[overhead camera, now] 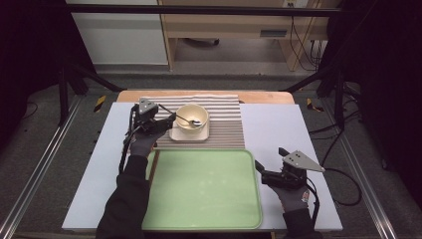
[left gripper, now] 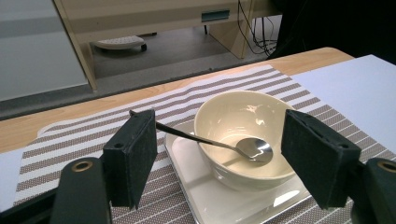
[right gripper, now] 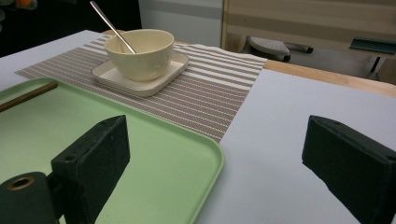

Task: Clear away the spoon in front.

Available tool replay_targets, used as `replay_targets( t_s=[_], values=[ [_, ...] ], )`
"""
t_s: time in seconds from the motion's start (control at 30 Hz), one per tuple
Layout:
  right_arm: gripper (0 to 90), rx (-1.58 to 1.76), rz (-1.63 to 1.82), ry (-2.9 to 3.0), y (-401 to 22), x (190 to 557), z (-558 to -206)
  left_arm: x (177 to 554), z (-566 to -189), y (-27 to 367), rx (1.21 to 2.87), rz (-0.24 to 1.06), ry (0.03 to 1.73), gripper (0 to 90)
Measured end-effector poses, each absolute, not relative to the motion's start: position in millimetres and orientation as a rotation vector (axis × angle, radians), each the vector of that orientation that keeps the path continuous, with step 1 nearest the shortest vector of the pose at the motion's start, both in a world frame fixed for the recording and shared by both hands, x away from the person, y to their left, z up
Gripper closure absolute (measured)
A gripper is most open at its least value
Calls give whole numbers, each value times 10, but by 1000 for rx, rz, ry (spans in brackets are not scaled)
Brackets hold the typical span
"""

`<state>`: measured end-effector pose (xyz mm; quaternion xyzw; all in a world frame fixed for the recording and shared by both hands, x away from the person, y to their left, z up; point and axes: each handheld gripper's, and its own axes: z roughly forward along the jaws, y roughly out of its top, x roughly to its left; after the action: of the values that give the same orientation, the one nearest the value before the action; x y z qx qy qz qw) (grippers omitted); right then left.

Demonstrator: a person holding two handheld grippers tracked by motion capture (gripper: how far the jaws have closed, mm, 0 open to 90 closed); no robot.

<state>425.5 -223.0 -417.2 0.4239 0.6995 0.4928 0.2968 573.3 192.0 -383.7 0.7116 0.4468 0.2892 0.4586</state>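
While wide open, left hand-held gripper [left gripper: 217, 154] faces spoon [left gripper: 210, 141].

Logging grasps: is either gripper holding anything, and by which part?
Nothing is held. The left gripper stands open around the spoon handle; the right gripper is open, empty.

lab, black frame rig [overhead camera: 79, 74], floor cables [overhead camera: 303, 47], bare desk [overhead camera: 224, 22]

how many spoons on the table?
1. The spoon lies in the bowl, handle over its rim toward the open left gripper. Another could be hidden.
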Motion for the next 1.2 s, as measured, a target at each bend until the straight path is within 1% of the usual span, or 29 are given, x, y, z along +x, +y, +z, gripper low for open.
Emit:
replay_targets(
  t_s=[0.13,0.2,0.5,0.63,0.83,0.93,1.2],
  values=[
    [78,1126,1306,1865,-2217,4255,-4179,5812,-3882,1928,1752,712,1118,263],
    [78,1126,1306,1864,-2214,4256,-4180,5846,-3906,1918,1766,734,1123,265],
    [78,1125,1302,1875,-2205,4264,-4194,5985,-4009,1943,1746,724,1146,277],
    [78,1127,1303,1872,-2209,4262,-4191,6040,-4063,1970,1764,728,1163,279],
    [78,1128,1296,1880,-2204,4276,-4204,6112,-4051,1987,1798,734,1165,282],
    [78,1128,1293,1880,-2209,4281,-4212,6139,-4022,1974,1776,721,1169,280],
    [79,1126,1288,1886,-2201,4286,-4220,6230,-4133,1955,1785,721,1194,282]
  ],
)
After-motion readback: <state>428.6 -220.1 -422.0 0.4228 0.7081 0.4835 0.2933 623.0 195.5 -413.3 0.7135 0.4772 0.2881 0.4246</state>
